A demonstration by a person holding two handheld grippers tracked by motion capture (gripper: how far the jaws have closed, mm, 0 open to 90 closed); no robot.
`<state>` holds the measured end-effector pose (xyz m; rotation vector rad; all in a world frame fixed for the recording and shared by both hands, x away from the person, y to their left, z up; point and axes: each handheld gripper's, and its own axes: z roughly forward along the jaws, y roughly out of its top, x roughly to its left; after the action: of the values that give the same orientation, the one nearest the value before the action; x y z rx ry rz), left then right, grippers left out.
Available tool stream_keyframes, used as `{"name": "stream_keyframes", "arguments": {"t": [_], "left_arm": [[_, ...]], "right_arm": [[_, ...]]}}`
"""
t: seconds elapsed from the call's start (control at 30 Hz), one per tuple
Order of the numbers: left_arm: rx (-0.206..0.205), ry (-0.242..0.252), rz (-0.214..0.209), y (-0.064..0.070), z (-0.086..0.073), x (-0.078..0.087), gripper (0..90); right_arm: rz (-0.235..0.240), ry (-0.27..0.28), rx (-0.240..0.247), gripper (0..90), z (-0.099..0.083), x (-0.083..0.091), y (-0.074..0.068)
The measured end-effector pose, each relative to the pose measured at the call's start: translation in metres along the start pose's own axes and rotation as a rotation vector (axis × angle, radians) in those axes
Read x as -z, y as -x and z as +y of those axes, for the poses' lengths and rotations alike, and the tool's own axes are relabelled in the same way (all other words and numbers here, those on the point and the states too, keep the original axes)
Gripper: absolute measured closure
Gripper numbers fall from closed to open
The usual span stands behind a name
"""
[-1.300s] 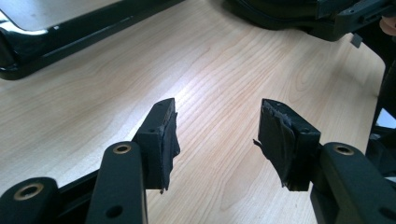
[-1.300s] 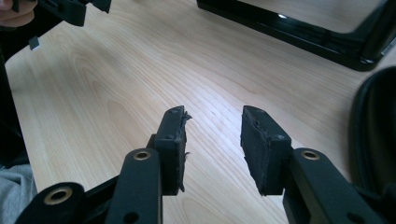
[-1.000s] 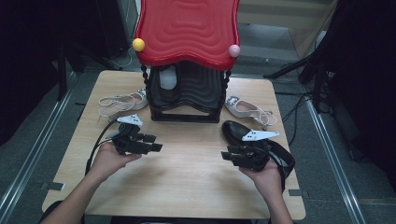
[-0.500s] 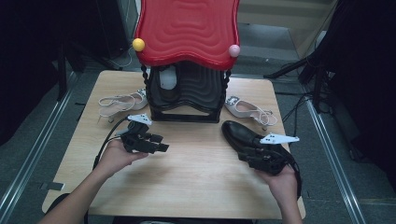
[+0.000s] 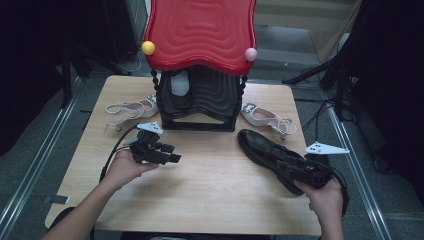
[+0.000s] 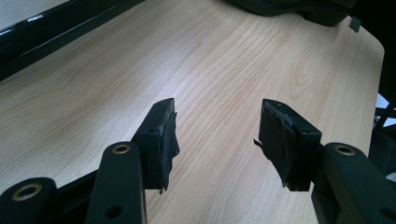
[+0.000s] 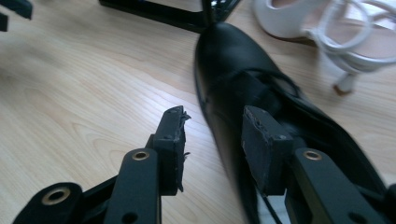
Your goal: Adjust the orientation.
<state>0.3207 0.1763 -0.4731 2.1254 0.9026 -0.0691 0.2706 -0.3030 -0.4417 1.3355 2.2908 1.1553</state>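
No writing, label, brand mark or number can be read on the glossy black leather shoe [image 5: 272, 152], the white strappy sandals, the red wavy-topped rack or the pale wooden table.

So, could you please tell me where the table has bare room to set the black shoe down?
The widest bare wood lies between the left tool and the black shoe, running from the rack to the table's near edge. Beside the rack it is crowded: white sandals on both sides.

The left tongs [image 6: 215, 140] hang open over bare wooden table [image 6: 224, 60], gripping nothing.
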Motion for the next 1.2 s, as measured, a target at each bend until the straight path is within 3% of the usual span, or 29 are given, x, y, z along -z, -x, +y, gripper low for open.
{"name": "stream_keyframes", "arguments": {"t": [0.2, 0.3, 0.37, 0.47, 0.5, 0.73, 0.87, 0.97, 1.03, 1.2], "left_arm": [[0.005, 0.008, -0.003, -0.001, 0.000, 0.002, 46.7], [0.005, 0.008, -0.006, -0.001, 0.000, 0.001, 46.7], [0.002, 0.006, -0.006, -0.001, 0.000, 0.001, 46.7], [0.001, 0.001, -0.007, 0.000, -0.001, 0.000, 46.7], [0.002, 0.001, -0.008, 0.001, -0.001, -0.001, 46.7], [0.004, 0.001, -0.004, 0.001, -0.003, 0.000, 46.8], [0.003, 0.003, -0.002, 0.002, -0.004, 0.000, 47.0], [-0.004, 0.010, 0.001, 0.003, -0.004, 0.000, 49.6], [0.017, 0.027, -0.030, 0.002, -0.004, 0.002, 54.7], [0.032, 0.040, -0.026, 0.001, -0.004, 0.004, 62.3]], "right_arm": [[-0.053, -0.054, -0.011, 61.6, -0.009, 0.002, 0.009], [-0.038, -0.091, -0.013, 60.9, -0.011, -0.008, 0.010], [-0.069, -0.112, 0.008, 61.0, -0.010, -0.013, 0.008], [-0.031, -0.069, -0.059, 62.4, -0.007, -0.015, 0.010], [-0.027, -0.077, -0.070, 64.4, -0.007, -0.018, 0.011], [-0.014, -0.141, -0.060, 64.3, -0.004, -0.041, 0.012], [-0.010, -0.175, -0.044, 71.8, 0.000, -0.056, 0.008], [0.025, -0.190, -0.054, 80.4, 0.002, -0.056, 0.010], [0.043, -0.191, -0.069, 82.8, 0.002, -0.055, 0.012], [0.036, -0.197, -0.074, 83.4, 0.005, -0.047, 0.010]]}}
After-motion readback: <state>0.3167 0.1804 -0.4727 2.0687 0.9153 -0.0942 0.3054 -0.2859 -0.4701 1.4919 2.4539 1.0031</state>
